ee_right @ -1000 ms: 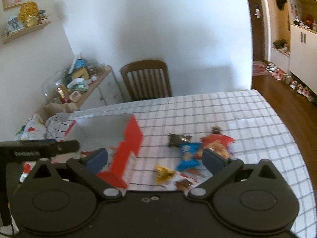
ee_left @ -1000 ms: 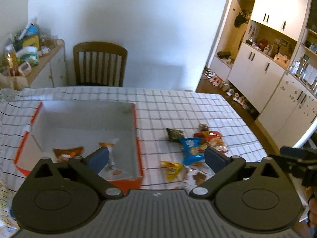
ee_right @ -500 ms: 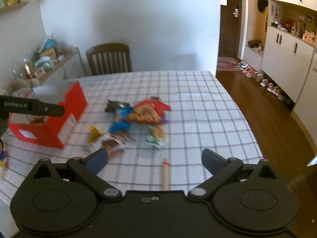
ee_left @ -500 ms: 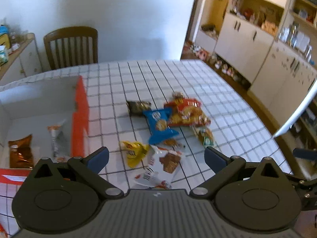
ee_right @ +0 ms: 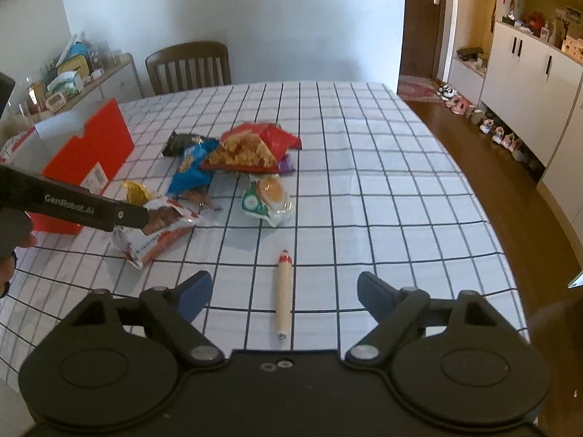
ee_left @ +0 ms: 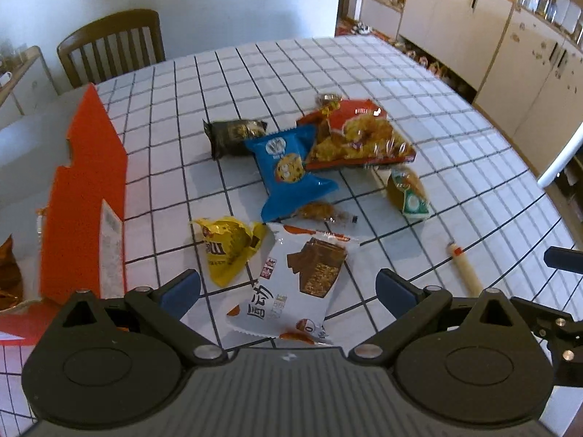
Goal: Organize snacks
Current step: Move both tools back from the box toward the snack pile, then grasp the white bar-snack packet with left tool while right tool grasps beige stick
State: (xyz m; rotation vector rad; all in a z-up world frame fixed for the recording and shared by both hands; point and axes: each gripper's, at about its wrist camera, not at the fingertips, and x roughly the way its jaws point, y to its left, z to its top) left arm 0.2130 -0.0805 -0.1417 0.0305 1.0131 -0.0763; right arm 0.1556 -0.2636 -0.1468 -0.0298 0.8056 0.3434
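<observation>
While both jaws stand wide and empty, left gripper (ee_left: pixel 288 286) hovers above the white wafer packet (ee_left: pixel 295 284); right gripper (ee_right: pixel 284 289) frames the sausage stick (ee_right: pixel 283 296) at 12 o'clock.

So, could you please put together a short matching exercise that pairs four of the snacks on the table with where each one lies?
Things:
1. blue cookie packet
2. sausage stick
3. yellow packet
4. dark packet

Places:
A. lying apart from the pile, in front of the right gripper
B. behind the blue packet, toward the chair
C. overlapped by the red chips bag
D. beside the white wafer packet, on the box's side

Pairs: 1-C, 2-A, 3-D, 4-B
</observation>
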